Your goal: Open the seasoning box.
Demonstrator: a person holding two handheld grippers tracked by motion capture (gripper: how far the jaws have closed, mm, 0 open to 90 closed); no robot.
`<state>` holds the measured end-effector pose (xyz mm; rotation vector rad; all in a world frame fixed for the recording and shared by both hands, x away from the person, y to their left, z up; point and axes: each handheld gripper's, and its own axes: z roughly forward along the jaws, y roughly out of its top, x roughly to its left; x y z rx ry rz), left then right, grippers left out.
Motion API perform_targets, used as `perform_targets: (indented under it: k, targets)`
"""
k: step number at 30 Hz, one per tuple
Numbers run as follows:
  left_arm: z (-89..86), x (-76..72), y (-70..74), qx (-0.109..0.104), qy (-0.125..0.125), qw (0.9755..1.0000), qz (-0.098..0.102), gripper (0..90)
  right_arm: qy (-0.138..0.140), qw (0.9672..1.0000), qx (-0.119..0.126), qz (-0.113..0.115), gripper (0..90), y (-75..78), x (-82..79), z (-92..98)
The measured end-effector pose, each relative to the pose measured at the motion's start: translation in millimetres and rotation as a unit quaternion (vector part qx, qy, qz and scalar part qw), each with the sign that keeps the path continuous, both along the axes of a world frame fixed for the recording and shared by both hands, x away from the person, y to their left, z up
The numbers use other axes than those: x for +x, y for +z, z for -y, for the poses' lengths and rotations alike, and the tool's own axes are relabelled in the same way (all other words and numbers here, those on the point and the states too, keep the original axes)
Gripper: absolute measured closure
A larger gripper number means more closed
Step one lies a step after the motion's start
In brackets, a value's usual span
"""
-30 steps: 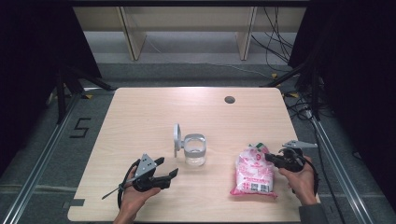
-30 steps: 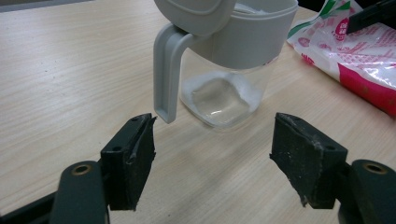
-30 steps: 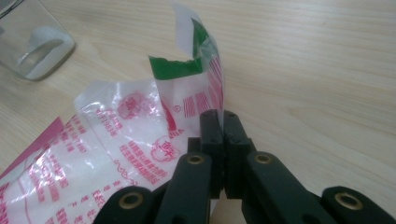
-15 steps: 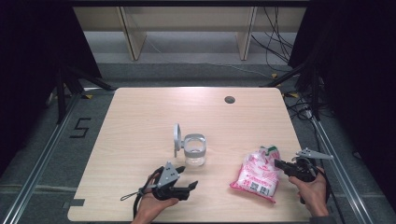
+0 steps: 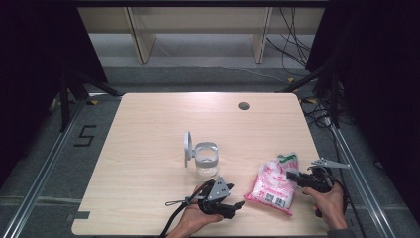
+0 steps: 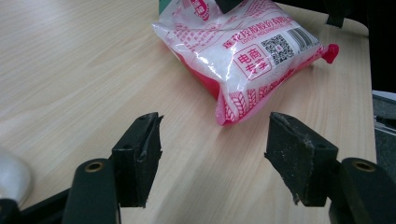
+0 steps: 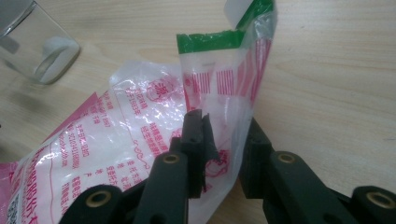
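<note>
Right tongs [image 7: 222, 140] just easing apart, bag [image 7: 140, 135] fold between; left tongs [image 6: 215, 158] wide, empty.

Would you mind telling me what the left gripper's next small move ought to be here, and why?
Probably ease the left gripper forward onto the near corner of the sugar bag. Its jaws stand wide open just short of that corner, nothing between them, while the right gripper, jaws just opening, has the bag's upper end between them.

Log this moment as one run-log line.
left gripper: open, facing bag | right gripper: jaws just opening, bag's top between them | jar: lid open
</note>
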<state>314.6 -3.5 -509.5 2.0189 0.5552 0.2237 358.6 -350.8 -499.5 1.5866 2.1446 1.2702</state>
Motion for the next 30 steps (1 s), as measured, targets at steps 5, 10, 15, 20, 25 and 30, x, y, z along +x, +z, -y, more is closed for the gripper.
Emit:
perform_targets:
  k: [5, 10, 15, 20, 25, 30]
  targets:
    - [7.5, 0.4, -1.8, -0.002, -0.005, 1.0000, -0.003, 35.3, -0.003, 0.9999, 0.001, -0.013, 73.9, -4.0, 5.3, -5.3]
    - [11.4, 1.0, -2.7, -0.001, -0.009, 1.0000, -0.003, 35.3, -0.013, 0.9992, 0.007, -0.036, 73.7, -4.5, 7.4, -9.5]
    - [14.2, 0.7, -3.1, -0.002, -0.015, 0.9999, -0.006, 35.1, 0.008, 0.9998, 0.014, -0.014, 85.0, -8.2, 12.8, -7.4]
    - [14.2, 0.8, -2.0, 0.001, -0.016, 0.9998, -0.010, 34.7, 0.015, 0.9999, 0.002, -0.003, 89.2, -4.8, 12.0, -9.7]
    - [13.0, 2.1, -2.1, 0.002, -0.013, 0.9999, -0.010, 34.2, 0.014, 0.9997, 0.015, 0.015, 89.6, 3.5, 7.1, -13.5]
    - [13.3, 1.5, -3.2, -0.005, -0.004, 0.9999, -0.013, 33.4, 0.034, 0.9970, 0.022, 0.066, 90.0, 16.5, 3.9, -17.6]
